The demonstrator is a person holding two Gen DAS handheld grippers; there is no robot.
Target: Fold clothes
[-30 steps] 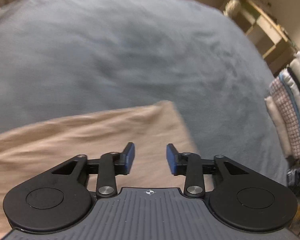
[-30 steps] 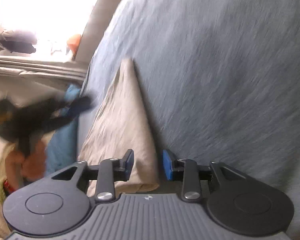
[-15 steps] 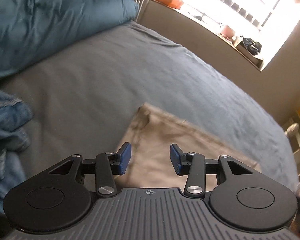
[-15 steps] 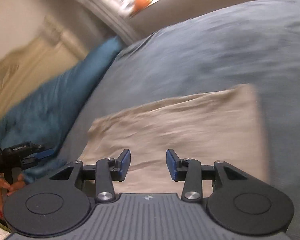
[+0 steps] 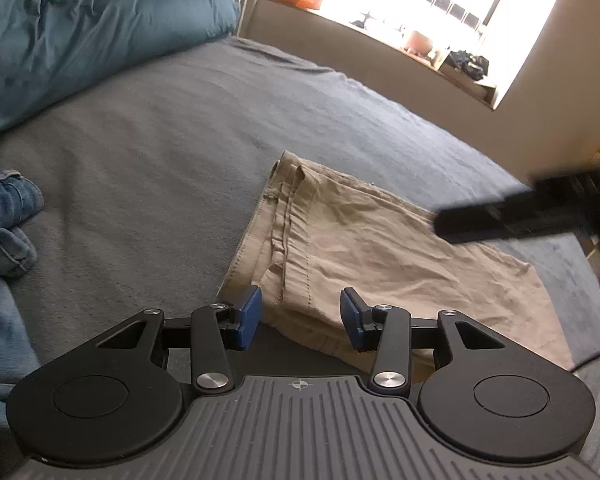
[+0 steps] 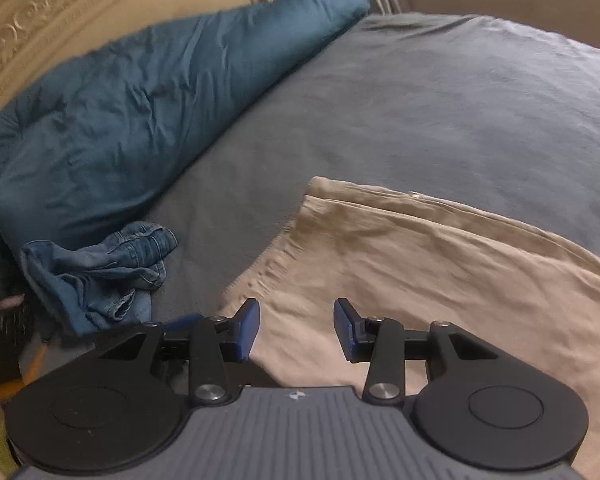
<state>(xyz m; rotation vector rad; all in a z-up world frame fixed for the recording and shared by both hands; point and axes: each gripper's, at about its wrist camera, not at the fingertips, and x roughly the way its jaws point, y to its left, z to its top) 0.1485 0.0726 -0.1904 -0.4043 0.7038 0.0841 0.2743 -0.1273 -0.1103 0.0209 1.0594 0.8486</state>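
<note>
We're mid-fold w/ khaki trousers flat on bed, both left gripper & right gripper fingers released, empty; next, likely grab lower-center waistband edge.

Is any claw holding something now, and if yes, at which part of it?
Nothing is held. The left claw and right claw both stand open above the folded beige trousers, with no cloth pinched between their pads.

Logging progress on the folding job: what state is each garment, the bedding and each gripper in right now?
Beige trousers: folded, lying flat on the bed.
Denim garment: crumpled, unfolded.
Teal duvet: bunched up by the headboard.
Left gripper: jaws open, empty.
Right gripper: jaws open, empty.
</note>
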